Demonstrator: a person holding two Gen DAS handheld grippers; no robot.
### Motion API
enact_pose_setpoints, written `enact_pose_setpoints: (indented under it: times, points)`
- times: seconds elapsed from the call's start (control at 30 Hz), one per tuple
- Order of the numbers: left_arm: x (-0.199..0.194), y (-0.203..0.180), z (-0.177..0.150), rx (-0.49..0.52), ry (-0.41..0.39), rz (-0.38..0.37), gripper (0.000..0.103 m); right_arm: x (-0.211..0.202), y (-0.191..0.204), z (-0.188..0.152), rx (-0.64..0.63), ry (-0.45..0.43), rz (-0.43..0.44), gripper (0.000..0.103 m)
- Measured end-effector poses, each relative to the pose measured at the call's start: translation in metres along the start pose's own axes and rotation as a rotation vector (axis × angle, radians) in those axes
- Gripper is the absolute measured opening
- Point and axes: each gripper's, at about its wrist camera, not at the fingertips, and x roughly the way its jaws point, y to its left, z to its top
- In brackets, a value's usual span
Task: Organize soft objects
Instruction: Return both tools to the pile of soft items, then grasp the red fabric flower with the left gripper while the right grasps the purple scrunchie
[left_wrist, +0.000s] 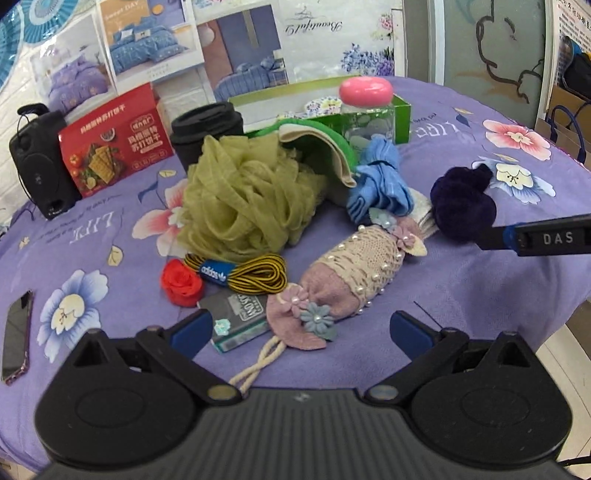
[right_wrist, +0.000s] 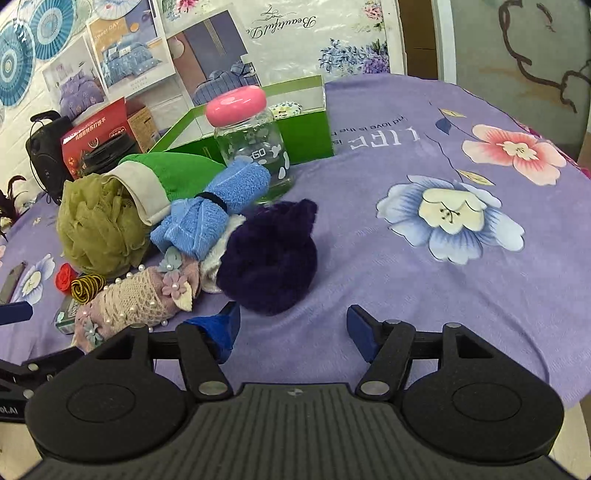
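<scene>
Soft things lie heaped on the purple floral cloth: an olive mesh bath pouf (left_wrist: 240, 199), a green mitt with a beige cuff (left_wrist: 317, 147), a rolled blue towel (left_wrist: 380, 181), a dark purple plush scrunchie (left_wrist: 463, 206) (right_wrist: 269, 254) and a pink knitted pouch with pearls and felt flowers (left_wrist: 351, 273) (right_wrist: 140, 299). My left gripper (left_wrist: 301, 326) stands open, its fingers either side of the pouch's near end without touching it. My right gripper (right_wrist: 293, 319) is open just in front of the scrunchie, nothing between its pads.
A green open box (right_wrist: 310, 133) and a glass jar with a pink lid (right_wrist: 251, 147) stand behind the heap. A red rose (left_wrist: 181, 282), striped laces (left_wrist: 255, 273), a small carton (left_wrist: 236, 325), a phone (left_wrist: 16, 332), a speaker (left_wrist: 37, 166) and a red cracker box (left_wrist: 114, 147) sit at the left.
</scene>
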Motion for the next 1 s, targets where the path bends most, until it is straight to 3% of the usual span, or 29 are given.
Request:
enact_pose_setpoints:
  times: [0.1, 0.27, 0.43, 0.6, 0.8, 1.0]
  points:
    - [-0.002, 0.003, 0.003, 0.000, -0.016, 0.009, 0.102, 0.013, 0.002, 0.006, 0.001, -0.003, 0.005, 0.050]
    - [-0.002, 0.008, 0.003, -0.019, -0.016, 0.023, 0.102, 0.039, 0.010, 0.020, -0.083, -0.012, -0.078, 0.051]
    - [0.001, 0.016, 0.001, -0.035, -0.003, 0.048, 0.102, 0.044, -0.009, 0.036, -0.090, -0.028, -0.064, 0.054]
    - [0.008, 0.043, 0.004, -0.111, 0.007, 0.096, 0.102, 0.027, -0.028, 0.053, -0.062, -0.106, -0.177, 0.056]
    - [0.030, 0.084, 0.013, -0.244, 0.036, 0.205, 0.102, 0.023, -0.030, 0.047, -0.009, -0.079, -0.091, 0.056]
    - [0.049, 0.111, 0.011, -0.278, 0.079, 0.258, 0.102, 0.025, -0.029, 0.042, 0.049, -0.050, -0.061, 0.057]
